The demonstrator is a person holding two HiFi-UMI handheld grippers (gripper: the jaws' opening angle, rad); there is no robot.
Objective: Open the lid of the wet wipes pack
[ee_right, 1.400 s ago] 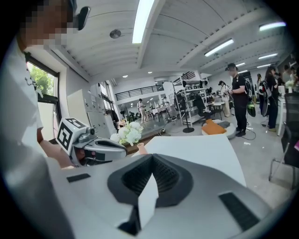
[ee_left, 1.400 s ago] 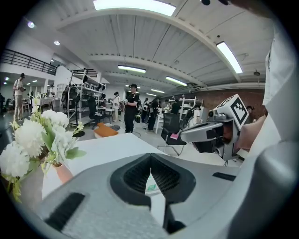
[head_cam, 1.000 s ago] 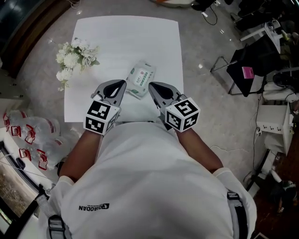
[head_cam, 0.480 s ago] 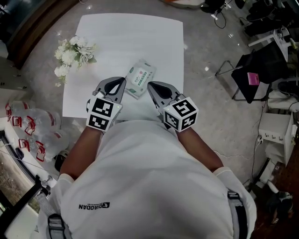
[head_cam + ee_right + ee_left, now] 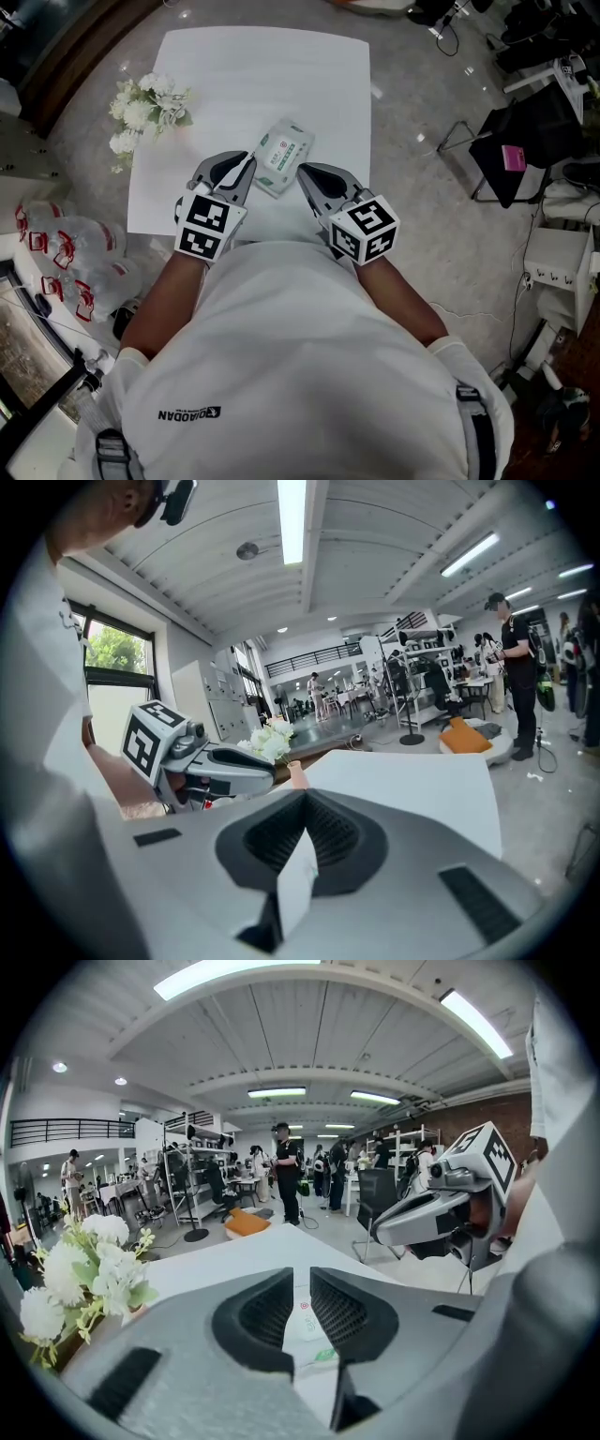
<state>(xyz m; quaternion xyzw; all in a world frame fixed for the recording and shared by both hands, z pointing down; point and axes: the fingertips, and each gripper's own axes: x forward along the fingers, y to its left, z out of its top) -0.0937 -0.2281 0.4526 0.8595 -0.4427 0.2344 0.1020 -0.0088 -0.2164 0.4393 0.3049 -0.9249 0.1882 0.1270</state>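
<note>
the wet wipes pack (image 5: 283, 153) lies flat on the white table (image 5: 262, 75), near the table's front edge and set at a slant, its green-bordered label facing up. the lid on top looks flat and closed.

the right gripper (image 5: 302, 172) comes at the pack's near right edge. in the right gripper view its jaws are clenched, with a thin white flap carrying a trace of green print pinched between the pads; this looks like the pack's edge.

the left gripper (image 5: 247, 167) sits at the pack's near left corner. its jaws have just been opening and now stand slightly apart. in the left gripper view the pack shows through the narrow gap, lying on the table under them, and the pads do not press on it.

both grippers point forward and somewhat down, angled in toward each other so their tips flank the pack's near end. the marker cubes (image 5: 206, 228) ride at their rear, close to the person's white shirt. bare forearms (image 5: 164, 300) run back from them on either side of the body.

a bunch of white flowers (image 5: 147, 108) stands at the table's left edge in a small pinkish vase (image 5: 297, 774), well apart from the pack.

on the floor to the left lie clear bags with red print (image 5: 56, 262); what is in them cannot be made out.
</note>
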